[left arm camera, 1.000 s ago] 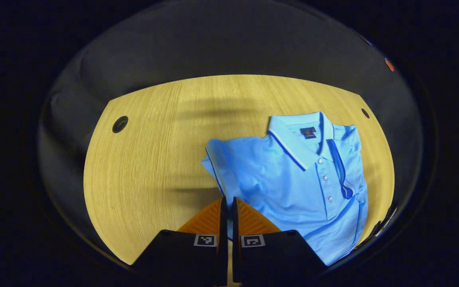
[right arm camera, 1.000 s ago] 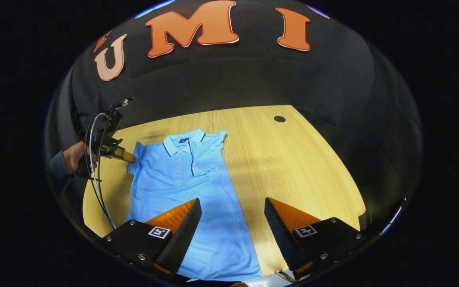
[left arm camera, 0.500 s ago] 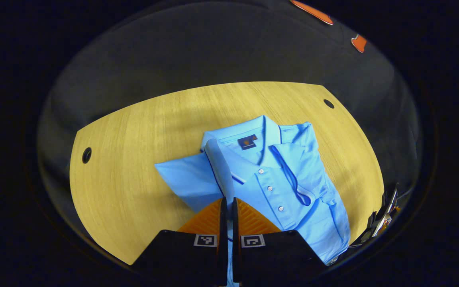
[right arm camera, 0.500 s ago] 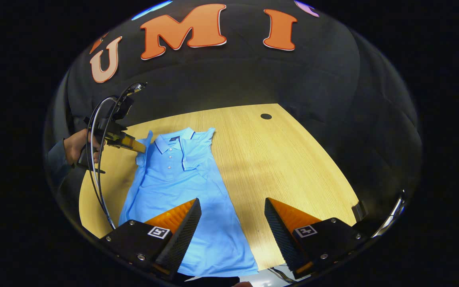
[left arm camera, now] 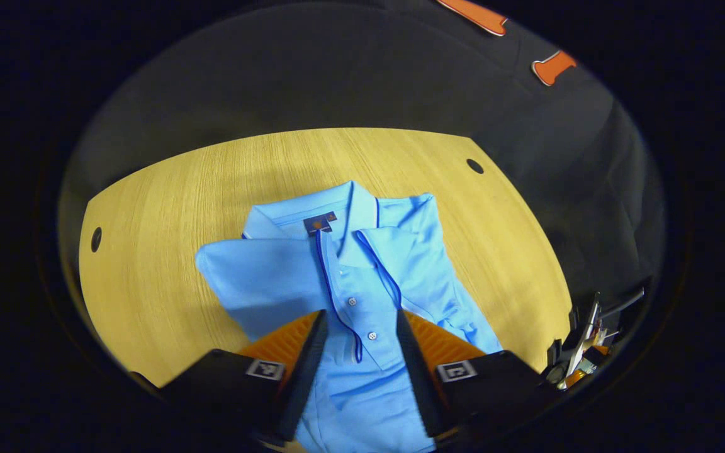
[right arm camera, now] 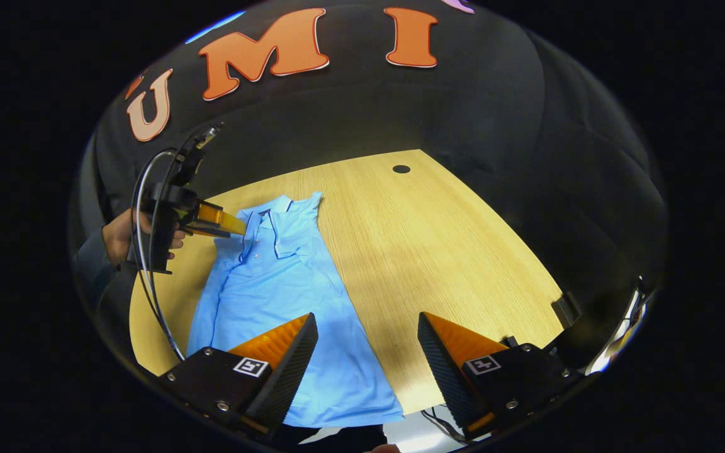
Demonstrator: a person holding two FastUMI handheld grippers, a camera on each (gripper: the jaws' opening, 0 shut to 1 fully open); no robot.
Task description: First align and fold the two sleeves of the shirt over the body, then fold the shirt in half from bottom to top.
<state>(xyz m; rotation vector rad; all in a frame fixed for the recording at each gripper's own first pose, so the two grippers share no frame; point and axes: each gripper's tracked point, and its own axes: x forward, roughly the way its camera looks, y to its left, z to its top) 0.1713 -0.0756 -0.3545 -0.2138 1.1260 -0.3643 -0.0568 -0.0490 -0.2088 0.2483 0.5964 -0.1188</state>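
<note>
A light blue polo shirt (left arm camera: 362, 277) lies face up on the wooden table (left arm camera: 167, 207), collar toward the far side. Both sleeves lie folded in over the chest: one sleeve (left arm camera: 262, 277) on the left, the other (left arm camera: 416, 255) on the right. My left gripper (left arm camera: 357, 324) is open just above the button placket, holding nothing. In the right gripper view, the shirt (right arm camera: 274, 289) stretches toward me, and the left gripper (right arm camera: 236, 224), held by a hand (right arm camera: 120, 236), hovers at its collar. My right gripper (right arm camera: 365, 327) stands open over the shirt's lower right edge, empty.
Round cable holes sit in the table at the far right (left arm camera: 474, 166), at the left edge (left arm camera: 95, 239) and at the far side (right arm camera: 401, 168). A cable (right arm camera: 148, 296) loops down from the left gripper. Bare wood (right arm camera: 450, 251) spreads right of the shirt.
My left gripper carried the sleeve in over the chest, then opened and let it go. The right gripper stayed open and drifted slightly.
</note>
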